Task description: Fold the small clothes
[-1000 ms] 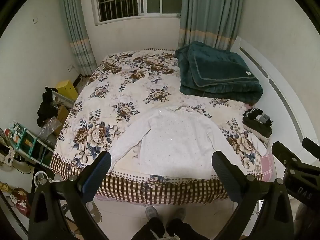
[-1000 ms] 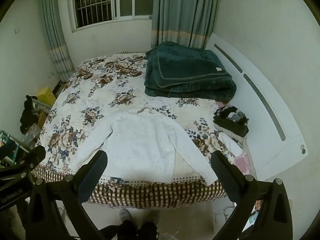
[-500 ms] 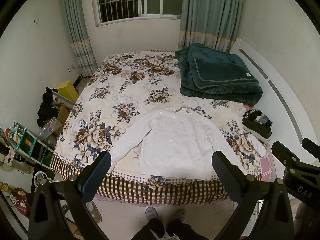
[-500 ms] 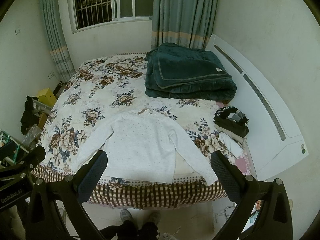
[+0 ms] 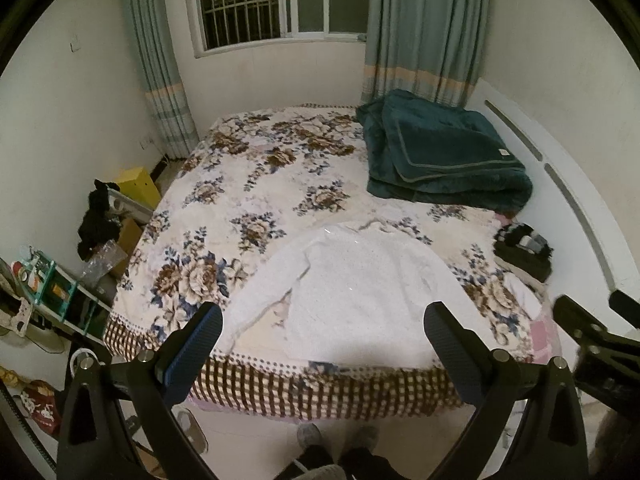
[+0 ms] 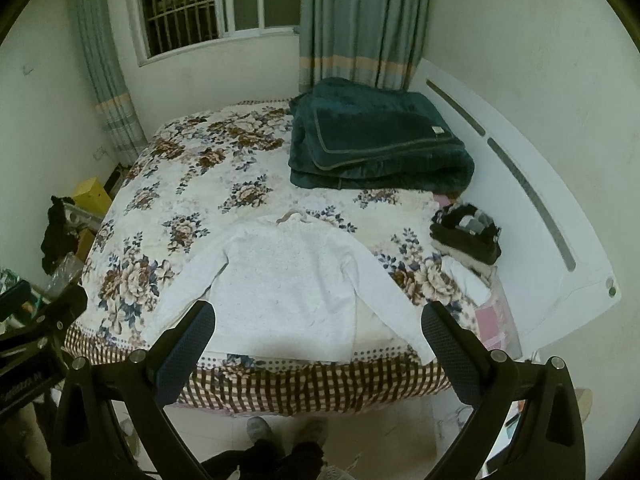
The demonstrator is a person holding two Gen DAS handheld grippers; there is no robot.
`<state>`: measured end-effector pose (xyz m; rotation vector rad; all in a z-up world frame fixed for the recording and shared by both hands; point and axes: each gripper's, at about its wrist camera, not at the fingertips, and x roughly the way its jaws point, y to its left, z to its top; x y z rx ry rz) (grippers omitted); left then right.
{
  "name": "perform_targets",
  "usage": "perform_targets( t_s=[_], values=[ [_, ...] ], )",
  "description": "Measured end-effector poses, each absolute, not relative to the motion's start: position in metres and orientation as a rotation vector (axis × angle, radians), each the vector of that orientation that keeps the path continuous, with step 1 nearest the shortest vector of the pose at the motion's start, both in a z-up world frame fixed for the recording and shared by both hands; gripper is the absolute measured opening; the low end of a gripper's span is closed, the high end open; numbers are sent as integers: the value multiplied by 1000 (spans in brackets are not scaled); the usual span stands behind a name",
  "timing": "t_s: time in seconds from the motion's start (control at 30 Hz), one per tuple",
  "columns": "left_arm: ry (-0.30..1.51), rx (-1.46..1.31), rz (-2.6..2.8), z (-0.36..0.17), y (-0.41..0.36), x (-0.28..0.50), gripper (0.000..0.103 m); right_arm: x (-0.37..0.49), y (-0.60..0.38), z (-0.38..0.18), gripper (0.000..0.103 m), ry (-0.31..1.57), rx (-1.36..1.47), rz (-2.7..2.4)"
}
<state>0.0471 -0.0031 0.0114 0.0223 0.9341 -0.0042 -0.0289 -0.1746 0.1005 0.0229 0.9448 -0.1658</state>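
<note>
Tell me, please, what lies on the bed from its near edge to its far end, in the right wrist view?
White sweater → dark folded clothes pile → green folded blanket.

Left black two-finger gripper (image 5: 323,334): jaws spread wide, nothing between them. Its ribbed blue-black finger pads (image 5: 191,352) angle outward, held above the near edge of the white long-sleeved top (image 5: 360,296), not touching it.

Right black two-finger gripper (image 6: 318,338): jaws likewise spread wide, empty. Its textured dark pads (image 6: 448,346) sit above the top's hem on either side, clear of the fabric.

The two grippers are side by side: each shows at the other camera's frame edge, level with the top's near hem.

Person's dark-trousered legs and grey shoes (image 5: 310,436) stand below the grippers, just short of the top's hem.
</note>
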Motion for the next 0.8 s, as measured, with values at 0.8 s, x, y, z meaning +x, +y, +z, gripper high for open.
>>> perform_targets(
  t_s=[0.8],
  values=[
    [1162, 213, 225, -346, -75, 257, 103, 84, -598, -403, 103, 1310, 762, -761]
  ],
)
